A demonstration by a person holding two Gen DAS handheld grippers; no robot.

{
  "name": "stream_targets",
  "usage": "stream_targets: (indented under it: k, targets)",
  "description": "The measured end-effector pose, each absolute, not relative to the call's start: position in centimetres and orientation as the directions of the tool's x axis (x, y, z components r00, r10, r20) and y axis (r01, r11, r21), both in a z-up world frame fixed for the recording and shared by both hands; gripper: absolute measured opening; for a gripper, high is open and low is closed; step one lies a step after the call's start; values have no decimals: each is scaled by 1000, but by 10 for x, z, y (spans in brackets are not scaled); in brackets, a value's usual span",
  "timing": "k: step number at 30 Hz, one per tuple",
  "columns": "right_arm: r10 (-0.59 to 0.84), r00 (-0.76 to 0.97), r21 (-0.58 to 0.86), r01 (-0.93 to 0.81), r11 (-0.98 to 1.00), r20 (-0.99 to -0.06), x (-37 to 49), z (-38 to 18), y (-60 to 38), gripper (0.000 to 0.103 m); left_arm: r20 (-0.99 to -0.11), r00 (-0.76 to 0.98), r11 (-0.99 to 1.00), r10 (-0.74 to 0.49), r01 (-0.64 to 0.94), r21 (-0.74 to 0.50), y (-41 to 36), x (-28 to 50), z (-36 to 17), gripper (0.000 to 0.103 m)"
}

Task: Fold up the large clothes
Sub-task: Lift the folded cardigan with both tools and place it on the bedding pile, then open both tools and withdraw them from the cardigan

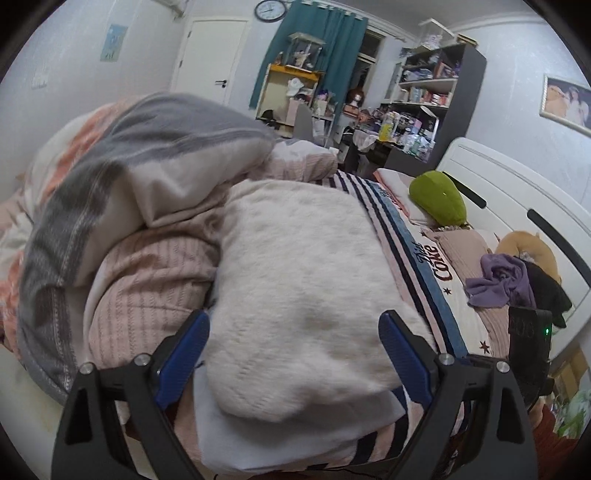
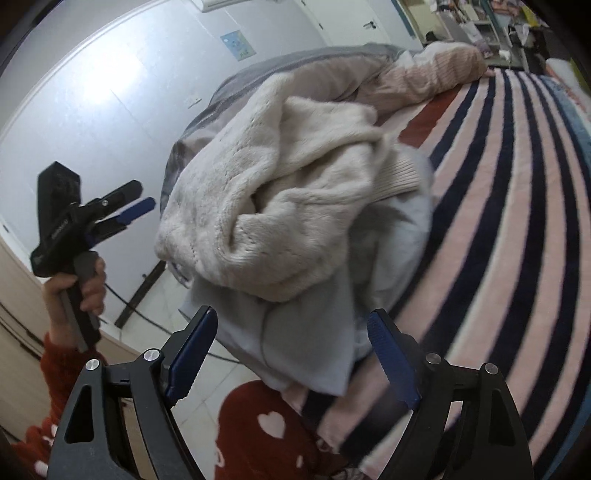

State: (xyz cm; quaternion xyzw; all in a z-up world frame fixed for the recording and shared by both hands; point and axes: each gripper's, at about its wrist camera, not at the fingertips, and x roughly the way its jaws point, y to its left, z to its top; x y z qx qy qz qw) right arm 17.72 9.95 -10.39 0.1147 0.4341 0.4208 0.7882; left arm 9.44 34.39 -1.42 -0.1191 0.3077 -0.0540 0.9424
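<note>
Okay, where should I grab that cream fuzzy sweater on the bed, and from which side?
Probably the ribbed hem of the cream sweater, coming from the striped blanket side: it juts out as a flat, thin edge there, while the rest is bunched too thick.

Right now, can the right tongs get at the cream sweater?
Probably yes: the right tongs stand open just short of the cream sweater, with only the pale blue garment under it between.

Two grippers (image 1: 293, 354), one cream sweater (image 1: 303, 266), one clock (image 1: 270, 10).
</note>
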Motion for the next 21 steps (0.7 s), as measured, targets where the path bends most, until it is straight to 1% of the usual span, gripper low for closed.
stream_targets:
  k: [8, 14, 17, 21]
  targets:
    - [744, 361, 502, -566, 654, -562, 167, -80, 62, 81, -545, 820, 979, -176, 89, -182, 276, 88, 2, 91]
    - [703, 473, 456, -540, 708, -531, 139, -61, -2, 81, -496, 855, 987, -153, 103, -127, 209, 86, 7, 91]
    - [663, 533, 422, -514, 747, -525, 131, -56, -34, 81, -448, 888, 994, -104, 76, -81, 170, 79, 10, 93]
    - [574, 650, 327, -473, 818, -498, 109, -42, -81, 81, -344, 937, 999, -54, 54, -10, 111, 65, 11, 94]
